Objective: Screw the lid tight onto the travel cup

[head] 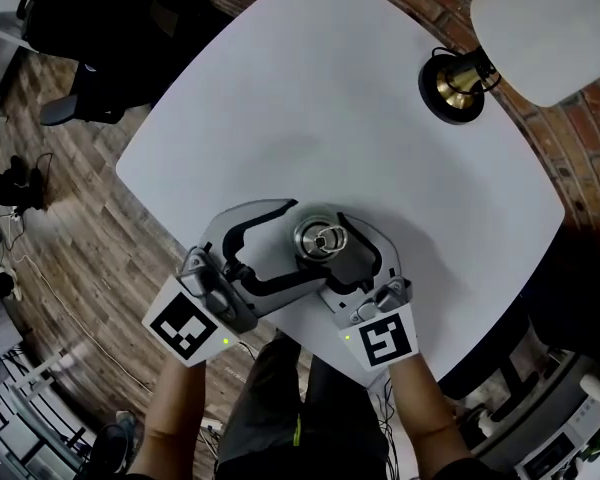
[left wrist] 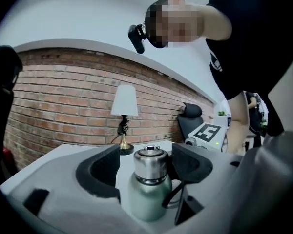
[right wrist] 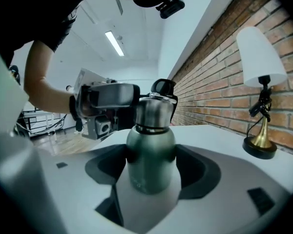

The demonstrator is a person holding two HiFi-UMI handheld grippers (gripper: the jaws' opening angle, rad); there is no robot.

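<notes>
The green travel cup (head: 320,240) stands upright near the front of the white table (head: 310,98), its steel lid (left wrist: 150,164) seated on top. My right gripper (right wrist: 151,160) is shut on the cup's body (right wrist: 150,155), a dark pad pressing each side. My left gripper (left wrist: 146,167) is open at lid height, its pads (left wrist: 100,172) standing off either side of the lid with a gap showing. In the head view the left gripper (head: 308,240) reaches in from the left and the right gripper (head: 348,258) from below right. A black loop (left wrist: 173,196) hangs at the cup's side.
A brass-footed lamp (head: 455,83) with a white shade stands at the table's far right corner by the brick wall (left wrist: 63,106). The table edge runs close behind both grippers. A person leans over the table, and a black office chair (left wrist: 190,118) stands beyond it.
</notes>
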